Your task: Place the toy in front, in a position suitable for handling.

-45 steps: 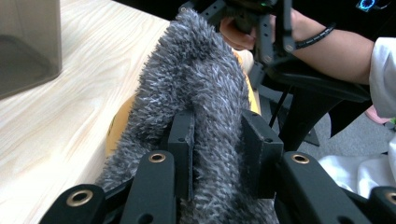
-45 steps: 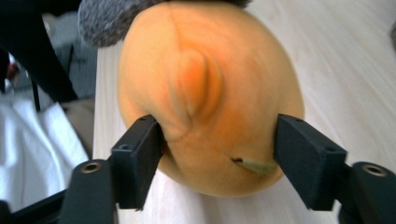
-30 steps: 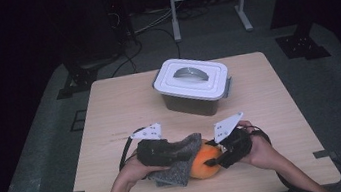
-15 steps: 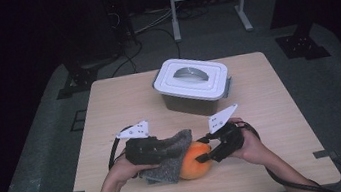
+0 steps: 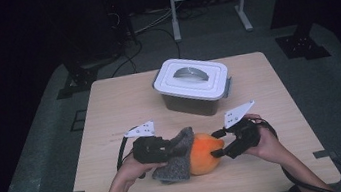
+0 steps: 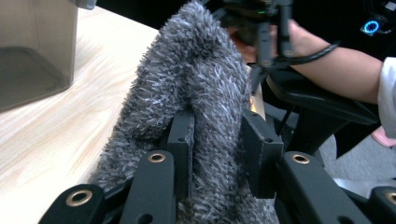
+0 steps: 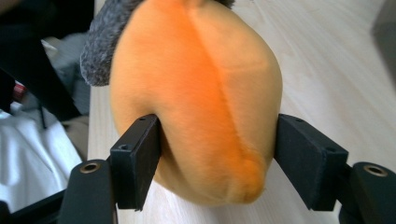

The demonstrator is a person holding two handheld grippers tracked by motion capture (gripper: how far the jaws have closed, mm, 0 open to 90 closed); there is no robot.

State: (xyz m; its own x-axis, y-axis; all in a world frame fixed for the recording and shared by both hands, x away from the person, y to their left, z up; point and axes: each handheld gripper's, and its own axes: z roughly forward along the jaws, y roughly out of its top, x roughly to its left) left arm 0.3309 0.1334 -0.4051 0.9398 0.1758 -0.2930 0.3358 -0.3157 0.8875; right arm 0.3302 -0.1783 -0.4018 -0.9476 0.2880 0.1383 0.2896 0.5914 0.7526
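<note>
One table (image 5: 110, 114) carried a lidded bin (image 5: 192, 85), unopened. At its near edge lay the orange plush (image 5: 206, 151), part-wrapped in grey fleece (image 6: 196, 107). The left tool (image 6: 215, 140) pinched the fleece; the right tool (image 7: 217, 158), jaws just opening, straddled the plush, one pad touching, unwrapping unfinished.

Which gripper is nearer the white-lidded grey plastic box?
Right, though only slightly. The right gripper sits in front of the box, a little to its right, jaws around the orange plush. The left gripper, shut on the grey fuzzy cloth, lies front-left.
</note>
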